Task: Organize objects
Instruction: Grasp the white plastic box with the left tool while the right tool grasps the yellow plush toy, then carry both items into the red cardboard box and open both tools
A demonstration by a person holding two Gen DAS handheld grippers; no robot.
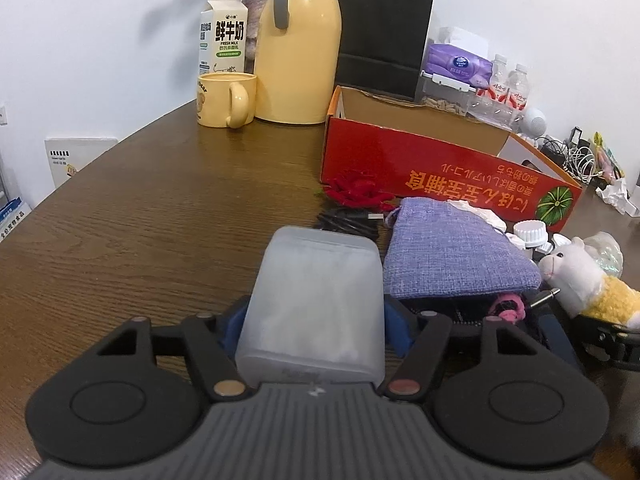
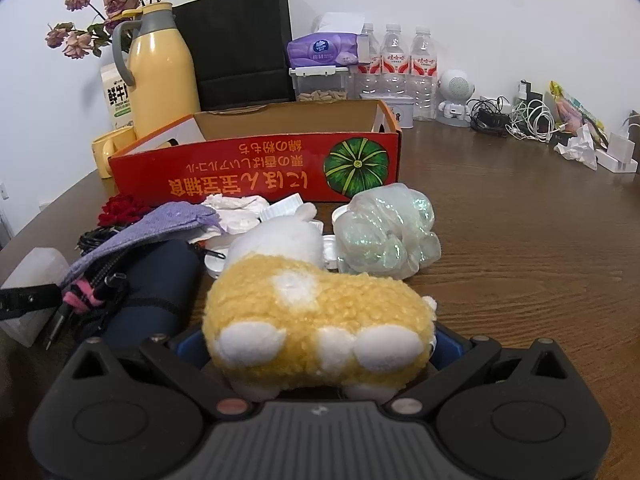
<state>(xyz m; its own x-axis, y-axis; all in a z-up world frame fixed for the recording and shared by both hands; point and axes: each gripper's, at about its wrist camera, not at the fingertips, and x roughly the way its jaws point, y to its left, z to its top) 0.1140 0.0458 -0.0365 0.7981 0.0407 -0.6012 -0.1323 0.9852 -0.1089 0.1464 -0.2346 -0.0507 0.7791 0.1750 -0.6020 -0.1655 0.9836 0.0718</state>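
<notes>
My left gripper (image 1: 316, 320) is shut on a frosted translucent plastic box (image 1: 316, 300), its blue pads (image 1: 234, 322) against both sides, low over the brown table (image 1: 160, 220). Right of that box lie a purple cloth pouch (image 1: 452, 256), a red fabric rose (image 1: 356, 190) and black cables (image 1: 348, 222). My right gripper (image 2: 316, 340) is shut on a yellow-and-white plush toy (image 2: 316, 320), which faces away from the camera. The open red cardboard box (image 2: 256, 168) stands behind the pile. The left gripper's finger shows at the left edge of the right wrist view.
A shiny crumpled plastic bag (image 2: 384, 232), white lids (image 2: 280, 210) and a dark blue case (image 2: 152, 292) crowd the pile. At the back stand a yellow mug (image 1: 224, 98), thermos (image 1: 298, 48), milk carton (image 1: 222, 36), black paper bag (image 1: 380, 28), water bottles (image 2: 396, 68) and chargers (image 2: 520, 120).
</notes>
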